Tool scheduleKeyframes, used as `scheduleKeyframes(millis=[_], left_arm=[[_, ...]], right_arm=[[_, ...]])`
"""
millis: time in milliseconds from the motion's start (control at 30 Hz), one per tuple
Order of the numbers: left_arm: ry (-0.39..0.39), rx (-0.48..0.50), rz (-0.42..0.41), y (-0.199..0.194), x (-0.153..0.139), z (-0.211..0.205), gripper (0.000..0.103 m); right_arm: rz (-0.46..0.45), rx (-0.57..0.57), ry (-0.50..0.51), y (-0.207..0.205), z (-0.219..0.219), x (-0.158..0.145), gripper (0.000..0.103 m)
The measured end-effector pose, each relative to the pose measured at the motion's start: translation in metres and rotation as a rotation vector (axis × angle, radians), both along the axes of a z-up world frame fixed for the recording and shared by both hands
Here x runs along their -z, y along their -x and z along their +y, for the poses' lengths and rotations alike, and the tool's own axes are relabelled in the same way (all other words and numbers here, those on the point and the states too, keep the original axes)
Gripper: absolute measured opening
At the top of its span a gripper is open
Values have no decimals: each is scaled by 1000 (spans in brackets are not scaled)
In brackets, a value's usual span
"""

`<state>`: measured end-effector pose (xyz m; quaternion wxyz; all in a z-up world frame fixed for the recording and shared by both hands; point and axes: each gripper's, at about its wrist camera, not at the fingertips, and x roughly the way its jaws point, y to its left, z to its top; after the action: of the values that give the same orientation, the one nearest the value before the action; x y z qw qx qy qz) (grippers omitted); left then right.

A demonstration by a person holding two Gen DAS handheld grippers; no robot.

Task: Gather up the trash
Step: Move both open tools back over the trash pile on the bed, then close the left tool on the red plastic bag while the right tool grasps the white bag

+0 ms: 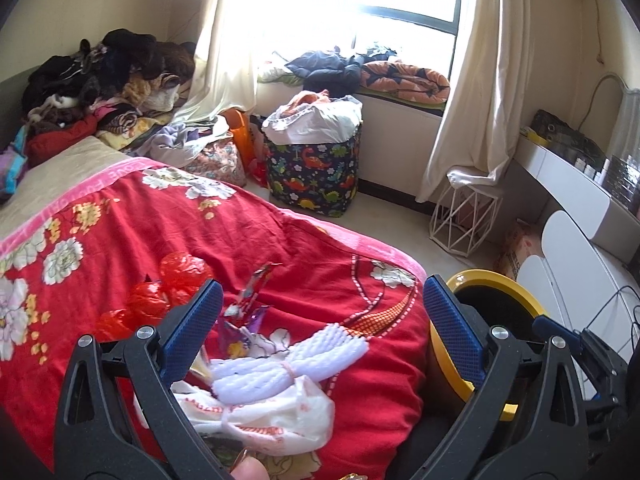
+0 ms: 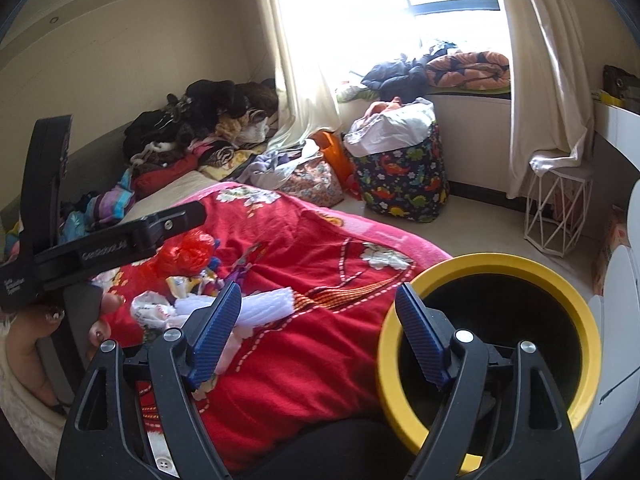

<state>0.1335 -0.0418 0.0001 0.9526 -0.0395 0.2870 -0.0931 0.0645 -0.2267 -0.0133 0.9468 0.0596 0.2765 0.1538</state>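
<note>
While both of my grippers hang spread wide over the red floral bedspread, the trash lies uncollected, so I judge this to be the reach stage of a pick, with nothing lifted yet. My left gripper is released, holding nothing, and the litter sits just under and ahead of it: a white foam net sleeve, a crumpled white plastic bag touching the sleeve on its near side, a shiny purple wrapper just beyond, and a red plastic bag farther up the bed to the left. My right gripper is likewise released and empty, poised between the bed's edge and the yellow-rimmed bin, which stands beside the bed at its near corner, its dark mouth open. By my reading, the next move calls for lowering the left gripper so its fingers straddle the foam sleeve or the white bag, clenching on it, then carrying it right, over the yellow rim. The soft bag may crumple and slip, so a deep bite looks wise.
</note>
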Motion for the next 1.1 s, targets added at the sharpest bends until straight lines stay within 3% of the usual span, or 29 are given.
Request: scheduleKeyframes(millis=[700, 1100], left_arm=[[34, -224, 17, -2, 9, 96, 92], [49, -297, 63, -2, 25, 136, 92]], right_arm=[[39, -224, 95, -8, 88, 15, 83], [78, -298, 172, -14, 117, 37, 84]])
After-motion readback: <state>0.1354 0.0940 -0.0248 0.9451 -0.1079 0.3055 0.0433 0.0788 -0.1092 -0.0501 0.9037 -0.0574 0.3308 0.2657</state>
